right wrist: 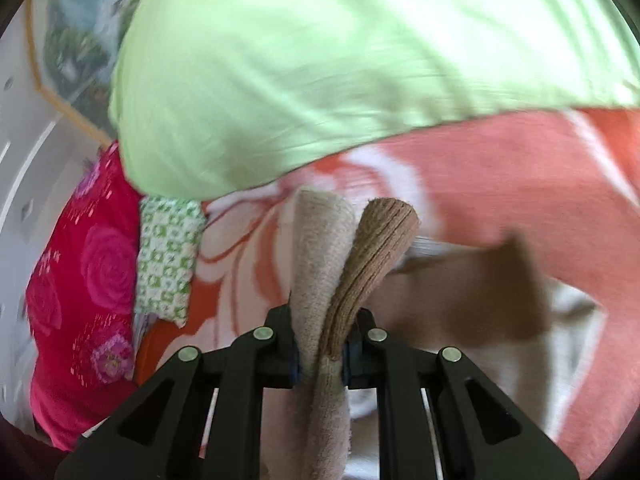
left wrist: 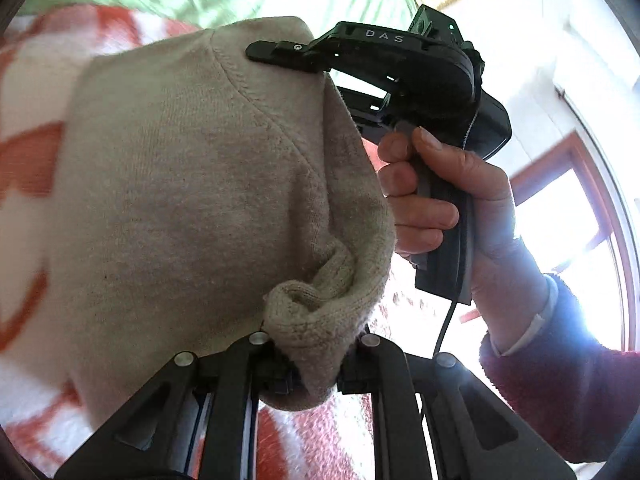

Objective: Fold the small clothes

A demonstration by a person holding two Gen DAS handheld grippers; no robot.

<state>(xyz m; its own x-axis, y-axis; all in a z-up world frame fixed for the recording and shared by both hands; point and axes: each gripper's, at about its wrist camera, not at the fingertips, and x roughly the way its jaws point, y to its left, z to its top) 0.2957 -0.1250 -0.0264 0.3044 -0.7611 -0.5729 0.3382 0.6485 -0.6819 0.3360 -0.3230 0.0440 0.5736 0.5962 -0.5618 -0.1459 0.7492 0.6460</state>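
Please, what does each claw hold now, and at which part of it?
Both hold the beige garment. The left claw is shut on a bunched ribbed edge; the right claw is shut on a fold where beige and ribbed brown layers meet.

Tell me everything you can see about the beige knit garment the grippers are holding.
The beige knit garment is soft, fuzzy fabric with a curved stitched seam and a ribbed, rolled edge. It hangs lifted above the orange-and-white blanket, pinched by both grippers: the left gripper clamps the bunched edge, the right gripper grips beige and darker brown ribbed layers together.

One beige garment [left wrist: 192,184], two tools [left wrist: 310,376] [right wrist: 320,360], one green pillow [right wrist: 320,72], one floral blanket [right wrist: 500,168], one pink cushion [right wrist: 84,280].
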